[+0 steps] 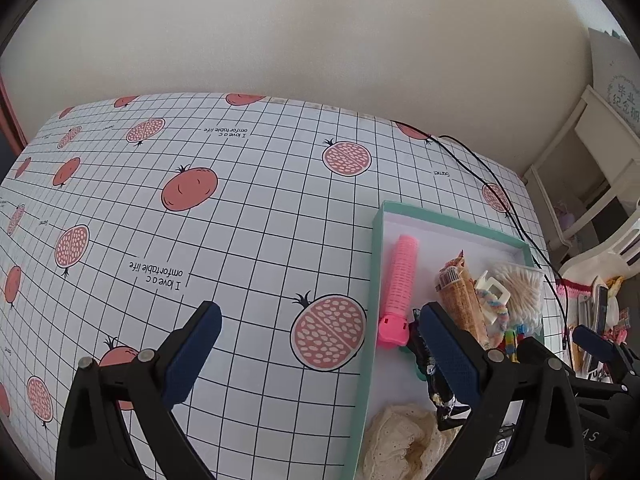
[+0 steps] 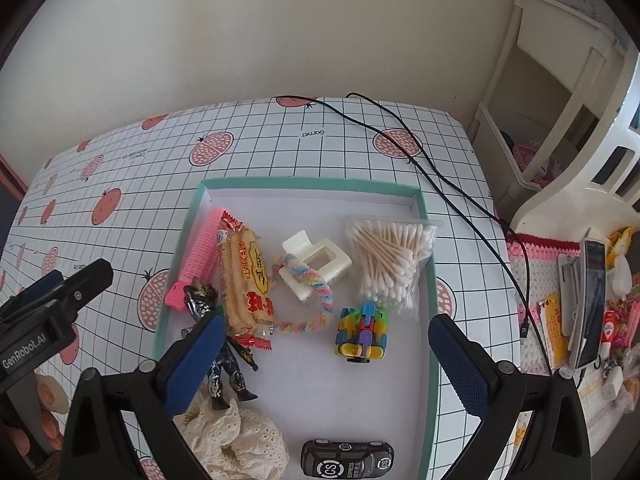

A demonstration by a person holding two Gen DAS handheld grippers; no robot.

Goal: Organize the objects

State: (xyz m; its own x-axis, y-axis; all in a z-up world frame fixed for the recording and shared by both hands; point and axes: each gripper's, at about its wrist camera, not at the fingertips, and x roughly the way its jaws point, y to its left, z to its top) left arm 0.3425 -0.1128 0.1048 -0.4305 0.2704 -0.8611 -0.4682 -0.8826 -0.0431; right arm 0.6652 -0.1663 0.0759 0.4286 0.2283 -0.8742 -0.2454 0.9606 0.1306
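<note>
the shallow green-edged tray [image 2: 424, 216] sits on the grid-print tablecloth [image 1: 240, 216]. in it, from left: a pink hair roller [image 2: 202, 254], a biscuit packet [image 2: 246, 280], a cream claw clip [image 2: 318, 260] with a pastel braided band [image 2: 316, 304] looped through it, and a bag of cotton swabs [image 2: 390, 260] at the right. nearer lie a colourful block toy [image 2: 362, 332], a dark action figure [image 2: 224, 344], a cream lace scrunchie [image 2: 240, 440] and a grey toy car [image 2: 346, 464].

my right tongs [image 2: 324, 364] hang wide open over the tray, gripping nothing. my left tongs [image 1: 320, 352] are wide open too, empty, straddling the tray's left edge. the car is cut off by the frame.
</note>
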